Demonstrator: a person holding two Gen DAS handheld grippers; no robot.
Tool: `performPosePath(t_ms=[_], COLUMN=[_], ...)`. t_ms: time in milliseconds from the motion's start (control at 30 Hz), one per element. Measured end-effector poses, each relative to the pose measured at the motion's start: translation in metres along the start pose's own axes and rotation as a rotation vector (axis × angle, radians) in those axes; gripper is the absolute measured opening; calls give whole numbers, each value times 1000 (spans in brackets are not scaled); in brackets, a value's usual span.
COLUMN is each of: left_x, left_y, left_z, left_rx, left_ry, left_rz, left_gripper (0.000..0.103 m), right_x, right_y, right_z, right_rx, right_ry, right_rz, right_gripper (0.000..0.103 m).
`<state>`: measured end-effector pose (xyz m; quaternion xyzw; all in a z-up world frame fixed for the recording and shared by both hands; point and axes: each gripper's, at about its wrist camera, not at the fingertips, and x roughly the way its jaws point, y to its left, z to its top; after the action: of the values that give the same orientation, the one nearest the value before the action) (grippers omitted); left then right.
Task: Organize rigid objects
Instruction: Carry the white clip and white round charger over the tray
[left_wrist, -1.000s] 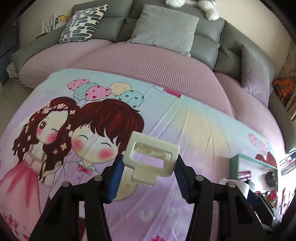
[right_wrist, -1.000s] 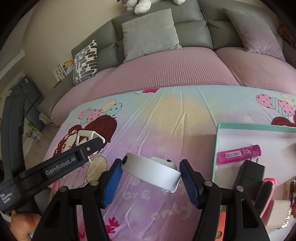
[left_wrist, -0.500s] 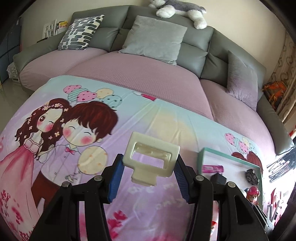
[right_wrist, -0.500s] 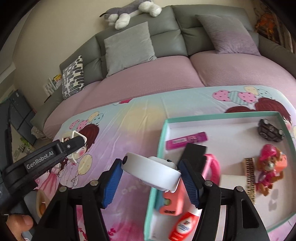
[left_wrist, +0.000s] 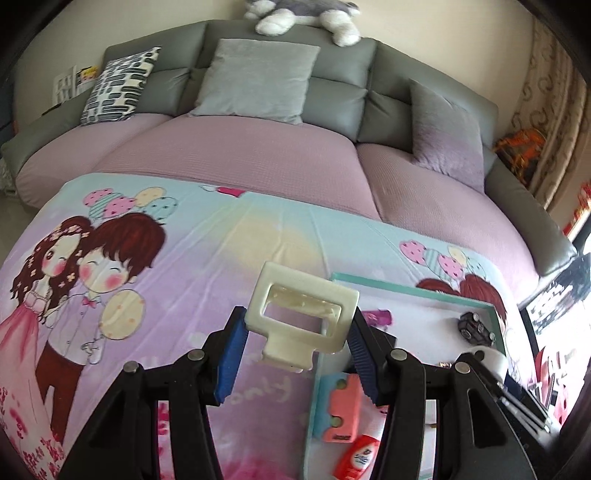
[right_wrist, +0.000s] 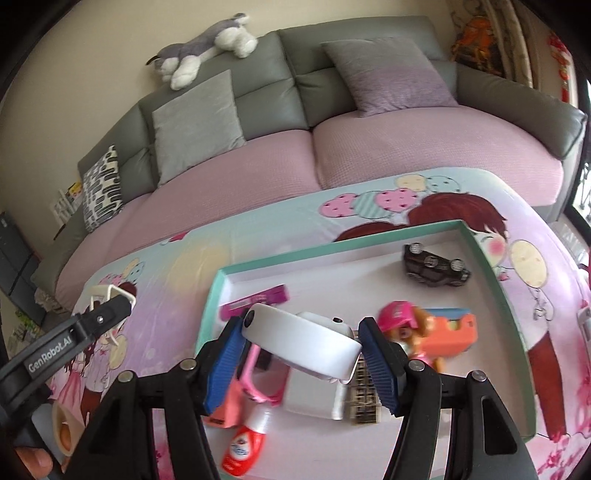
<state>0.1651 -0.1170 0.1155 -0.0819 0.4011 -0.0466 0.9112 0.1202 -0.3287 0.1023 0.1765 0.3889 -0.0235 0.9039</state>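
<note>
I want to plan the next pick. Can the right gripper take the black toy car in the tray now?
Probably not yet. The right gripper is shut on a white round device, so its jaws are full. The toy car itself lies uncovered in the tray.

The cream clip (left_wrist: 301, 320) looks like smooth, slightly glossy plastic, as does the white round case (right_wrist: 303, 341). The printed sheet (left_wrist: 207, 266) is soft matt cloth, and the tray (right_wrist: 491, 288) looks like matt card.

Tray (right_wrist: 513, 332) on cloth-covered surface (right_wrist: 177, 266), sofa (right_wrist: 258, 162) behind. In tray: car (right_wrist: 436, 266) far right, figure (right_wrist: 402, 325) before it, bottle (right_wrist: 247, 439) near left. Plush (right_wrist: 207, 48) on sofa back.
</note>
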Motion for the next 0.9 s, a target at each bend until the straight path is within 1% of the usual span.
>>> performPosePath(t_ms=[233, 367, 467, 567, 733, 900], left_x=[14, 25, 34, 38, 32, 33], left_y=[-31, -39, -43, -48, -57, -64], left_z=[-11, -18, -24, -29, -31, -33], left_rx=[77, 101, 111, 122, 151, 167], left_ry=[34, 70, 106, 125, 112, 129], left_rz=[-46, -58, -58, -70, -99, -108], left_gripper=[55, 55, 55, 55, 55, 55], right_x=[-1, 0, 0, 4, 6, 5], right_y=[-20, -22, -24, -23, -25, -28], right_z=[3, 3, 3, 3, 2, 2], right_rx=[9, -2, 2, -4, 0, 7], right_ry=[-1, 4, 3, 9, 13, 14], right_rz=[-48, -61, -56, -56, -54, -66], right_gripper=[67, 67, 67, 67, 67, 67])
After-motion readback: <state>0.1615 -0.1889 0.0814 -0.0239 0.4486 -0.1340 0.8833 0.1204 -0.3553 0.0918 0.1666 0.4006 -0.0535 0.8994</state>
